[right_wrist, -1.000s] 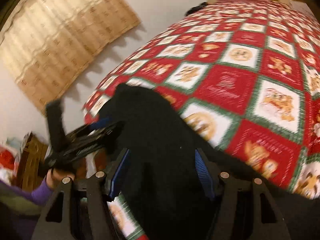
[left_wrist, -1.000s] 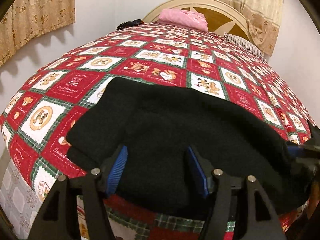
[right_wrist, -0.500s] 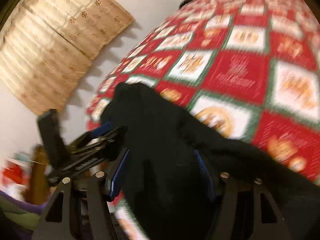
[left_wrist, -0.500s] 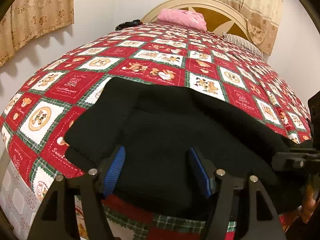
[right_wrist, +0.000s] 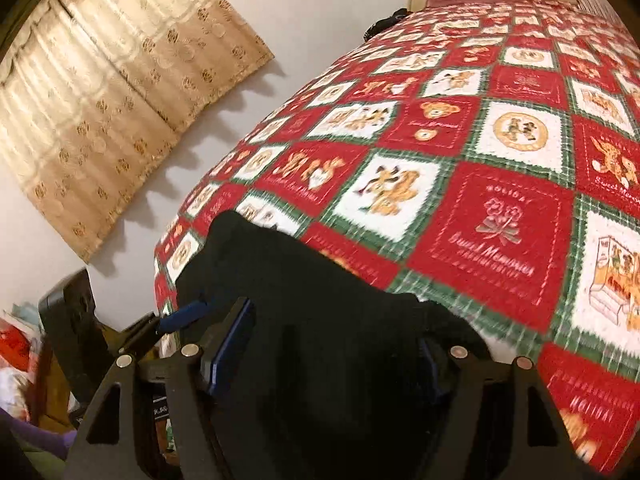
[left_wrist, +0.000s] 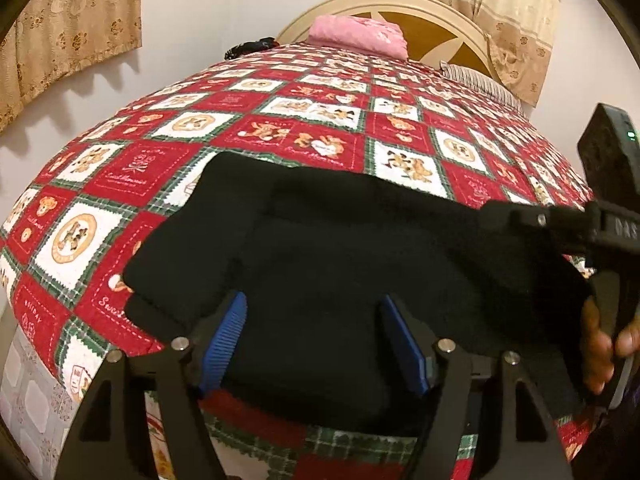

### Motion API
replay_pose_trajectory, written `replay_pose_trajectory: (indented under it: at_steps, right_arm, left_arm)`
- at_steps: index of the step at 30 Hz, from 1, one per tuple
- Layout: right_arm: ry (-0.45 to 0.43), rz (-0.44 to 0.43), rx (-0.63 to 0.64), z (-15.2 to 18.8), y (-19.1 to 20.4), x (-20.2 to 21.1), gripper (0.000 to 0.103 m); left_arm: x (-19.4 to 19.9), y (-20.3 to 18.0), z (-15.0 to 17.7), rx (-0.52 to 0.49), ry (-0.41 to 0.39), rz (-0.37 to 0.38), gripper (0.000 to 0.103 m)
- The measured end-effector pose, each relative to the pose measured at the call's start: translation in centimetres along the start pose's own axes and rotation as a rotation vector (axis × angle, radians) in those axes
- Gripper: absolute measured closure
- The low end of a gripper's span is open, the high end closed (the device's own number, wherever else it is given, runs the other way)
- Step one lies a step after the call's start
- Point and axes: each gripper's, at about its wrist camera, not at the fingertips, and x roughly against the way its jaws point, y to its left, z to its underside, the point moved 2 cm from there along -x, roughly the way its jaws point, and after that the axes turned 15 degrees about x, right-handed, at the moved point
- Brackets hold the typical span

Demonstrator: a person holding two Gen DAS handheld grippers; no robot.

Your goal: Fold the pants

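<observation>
Nearest to us, the left hand-held gripper [left_wrist: 312,340] hangs over the near edge of the bed with its blue pads [left_wrist: 224,344] spread wide; its jaws have just been opening, and the black pants [left_wrist: 340,264] lie beneath and between them, unpressed as far as we can see. The right hand-held gripper [right_wrist: 332,352] stands likewise wide over the same dark cloth — it too has just been opening, with the fabric lying under the gap rather than pinched. In the left wrist view a hand [left_wrist: 600,344] wraps the right tool's handle at the right edge.

The pants sit folded in a broad dark bundle at the foot end of the bed, resting on a red, white and green teddy-bear quilt [left_wrist: 304,128]. One layer lies over another, its edge showing as a faint step on the left side.

Farther on, the quilt runs up to a pink folded cloth [left_wrist: 358,36] lying against the cream headboard [left_wrist: 440,20], with a striped pillow [left_wrist: 480,84] to the right and a small dark object [left_wrist: 250,46] at the left edge — we cannot tell what it is. Beige patterned curtains [right_wrist: 120,100] hang on the pale wall behind.
</observation>
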Motion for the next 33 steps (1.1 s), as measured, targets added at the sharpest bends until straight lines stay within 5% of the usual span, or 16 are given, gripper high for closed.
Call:
replay_pose_trajectory:
  at_steps: [5, 10, 11, 14, 18, 24, 29, 31, 33]
  right_arm:
    - [0.026, -0.020, -0.019, -0.3, -1.9, 0.6, 0.044]
    - [0.036, -0.158, -0.258, 0.4, -6.5, 2.3, 0.051]
    - [0.011, -0.119, -0.297, 0.5, -7.4, 3.4, 0.051]
    - [-0.115, 0.274, -0.345, 1.4, -10.8, 9.1, 0.049]
    - [-0.193, 0.215, -0.459, 3.9, -11.8, 13.4, 0.049]
    - [-0.279, 0.552, -0.473, 6.3, -11.7, 22.3, 0.049]
    - [-0.173, 0.967, -0.605, 8.0, -17.0, 29.0, 0.049]
    - [-0.040, 1.043, -0.622, 8.4, -19.3, 29.2, 0.049]
    - [0.030, 1.031, -0.649, 9.2, -21.1, 28.9, 0.049]
  left_arm:
    - [0.0, -0.1, 0.2, -0.012, -0.004, 0.004, 0.030]
    - [0.1, 0.0, 0.1, -0.011, -0.004, 0.016, 0.029]
    - [0.1, 0.0, 0.2, -0.010, -0.005, 0.016, 0.029]
    - [0.1, -0.2, 0.2, -0.008, -0.009, 0.011, 0.027]
    - [0.0, -0.3, 0.2, -0.003, -0.010, 0.002, 0.025]
    - [-0.3, -0.6, 0.1, 0.004, -0.004, -0.012, 0.021]
    - [-0.3, -0.5, 0.0, 0.011, 0.001, -0.007, 0.021]
    - [-0.3, -0.5, 0.1, 0.008, -0.004, -0.009, 0.021]
    - [-0.3, -0.5, 0.1, 0.009, -0.005, -0.010, 0.021]
